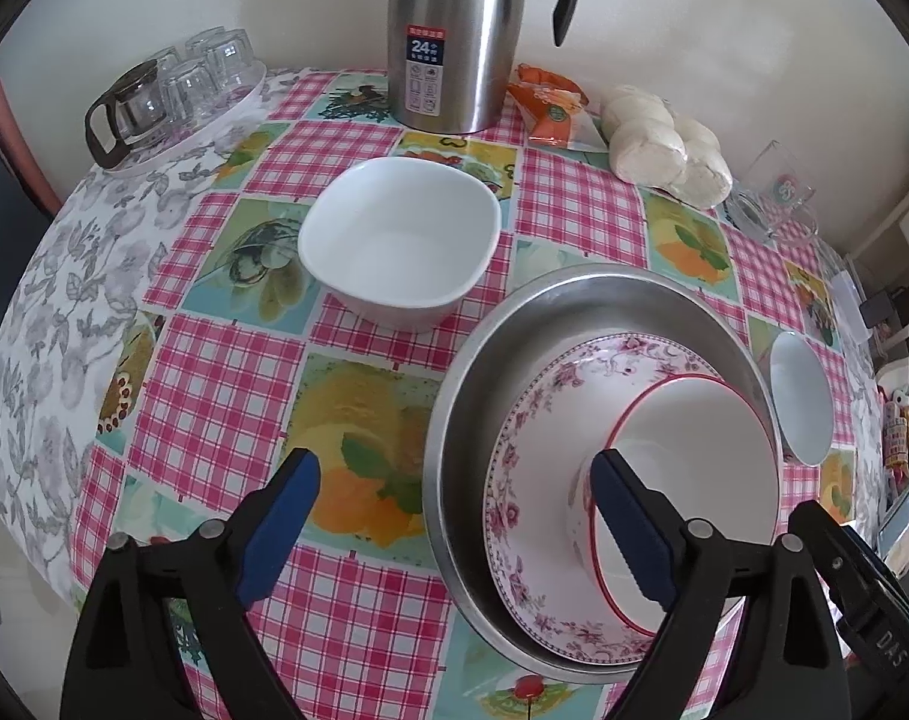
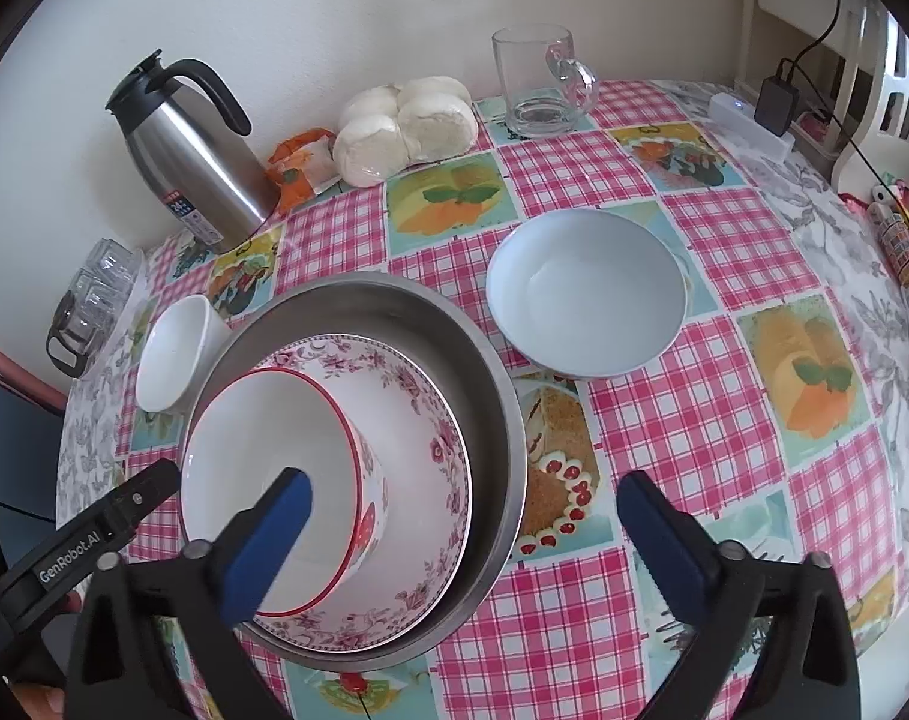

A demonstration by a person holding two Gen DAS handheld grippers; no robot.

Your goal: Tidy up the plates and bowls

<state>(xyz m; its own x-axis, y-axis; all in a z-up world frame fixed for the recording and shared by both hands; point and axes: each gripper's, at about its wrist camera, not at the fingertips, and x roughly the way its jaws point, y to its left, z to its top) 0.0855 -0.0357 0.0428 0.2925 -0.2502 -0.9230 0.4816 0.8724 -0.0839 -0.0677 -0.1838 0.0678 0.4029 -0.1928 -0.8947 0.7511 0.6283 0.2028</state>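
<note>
A steel basin (image 1: 574,285) (image 2: 358,291) sits on the checked tablecloth. Inside it lies a pink floral plate (image 1: 514,480) (image 2: 433,420), and a red-rimmed white bowl (image 1: 694,450) (image 2: 256,438) rests on that plate. My left gripper (image 1: 454,468) is open above the basin's left side, one finger over the red-rimmed bowl and the other over the cloth. My right gripper (image 2: 463,483) is open above the basin's right side, with nothing pressed between its pads. A white square bowl (image 1: 400,240) (image 2: 172,354) and a white round bowl (image 2: 586,294) (image 1: 802,396) stand apart on the cloth.
A steel thermos jug (image 1: 454,36) (image 2: 196,156), a bag of buns (image 1: 664,144) and an orange packet (image 1: 550,102) line the back wall. A tray of glasses (image 1: 184,96) is at the far left, a glass mug (image 2: 538,84) and a power strip (image 2: 748,120) at the far right.
</note>
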